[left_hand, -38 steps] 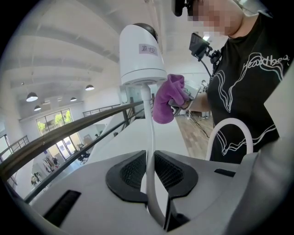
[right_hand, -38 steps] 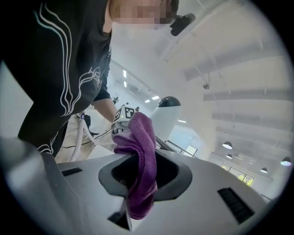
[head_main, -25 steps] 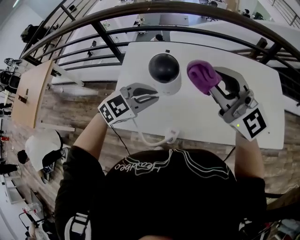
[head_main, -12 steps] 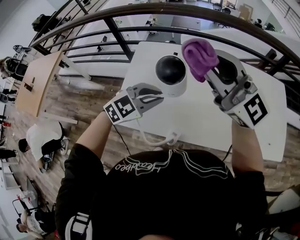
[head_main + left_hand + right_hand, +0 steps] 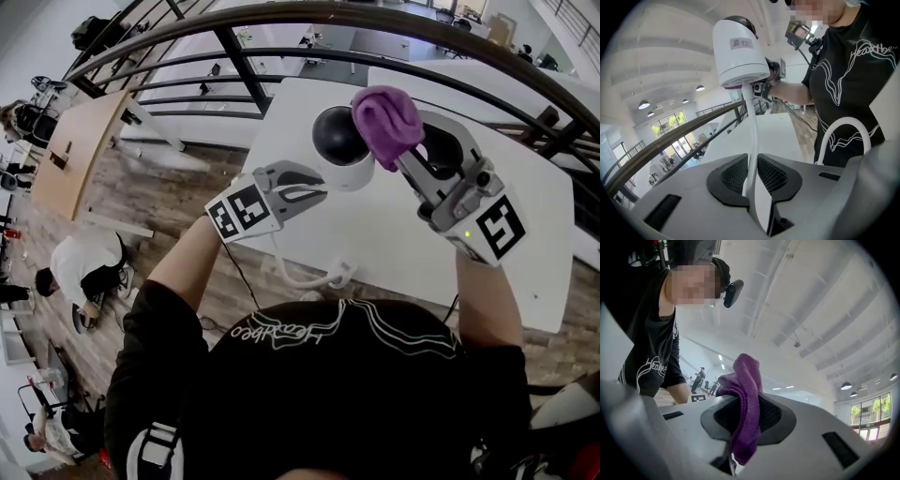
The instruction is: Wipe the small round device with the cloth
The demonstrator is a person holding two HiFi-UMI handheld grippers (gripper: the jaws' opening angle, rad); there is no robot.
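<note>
1. Small round device is sitting upper centre of the head view, on the far part of the white counter. Dark dome on top, white base.
2. Purple cloth is now overlapping the dome's upper-right edge. A second ago it was hanging clear to the right of the device, so it has been closing in, up and leftward in frame.
3. Right gripper is holding the cloth: jaws narrow, fabric bunched between the pads and spilling past the tips.
4. Contact isn't confirmable from the head view. The left gripper view is showing a purple sliver at the device's far rim, so I'm judging it touching or just about. The wipe looks to be starting, not done.
5. Left gripper is sitting just lower left of the device, same spot as before. Its jaws are clamping narrow on the white cable running to the device base, steadying it, I'd guess.
6. Cable slack is looping near the counter's near edge, lower centre.
7. Dark curved railing is arcing across the top. Past it, at left, a wooden floor on a lower level, with desks and people.
</note>
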